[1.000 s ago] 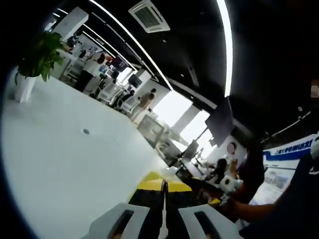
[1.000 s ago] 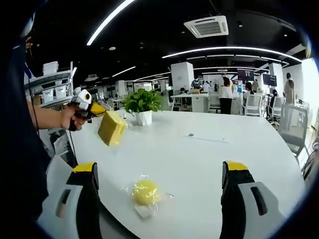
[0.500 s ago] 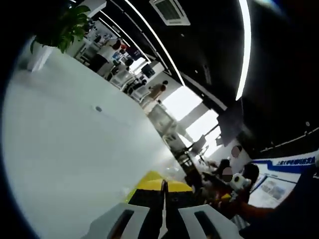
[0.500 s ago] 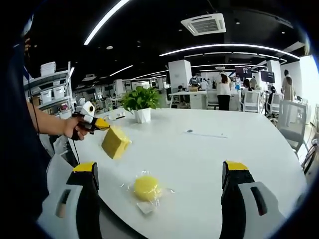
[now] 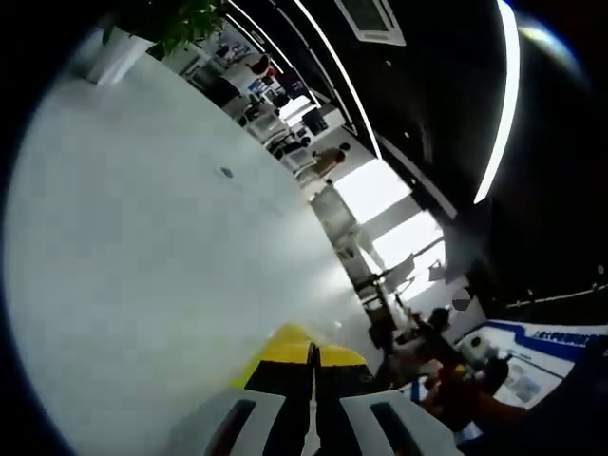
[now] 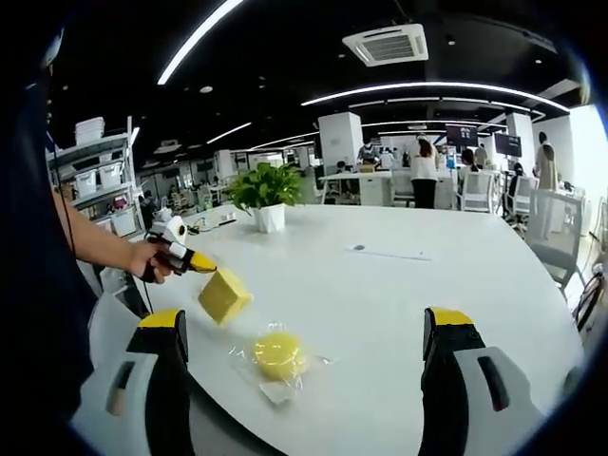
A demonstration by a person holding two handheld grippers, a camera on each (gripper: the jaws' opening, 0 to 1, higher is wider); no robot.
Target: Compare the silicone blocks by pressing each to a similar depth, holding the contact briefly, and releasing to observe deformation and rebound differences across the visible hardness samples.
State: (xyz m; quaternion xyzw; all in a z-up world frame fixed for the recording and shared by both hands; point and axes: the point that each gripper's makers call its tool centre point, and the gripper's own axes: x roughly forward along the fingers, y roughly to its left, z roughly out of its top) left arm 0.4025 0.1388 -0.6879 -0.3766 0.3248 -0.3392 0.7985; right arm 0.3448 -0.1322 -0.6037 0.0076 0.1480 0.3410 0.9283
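My left gripper, at left of the right gripper view, clamps the yellow block over the white table. My right gripper gapes wide, the wrapped yellow round block lying low centre.

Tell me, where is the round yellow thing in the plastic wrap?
In the right gripper view, the round yellow block in clear wrap lies on the white table, low between that gripper's open jaws, just below and right of the yellow square block held by the left gripper.
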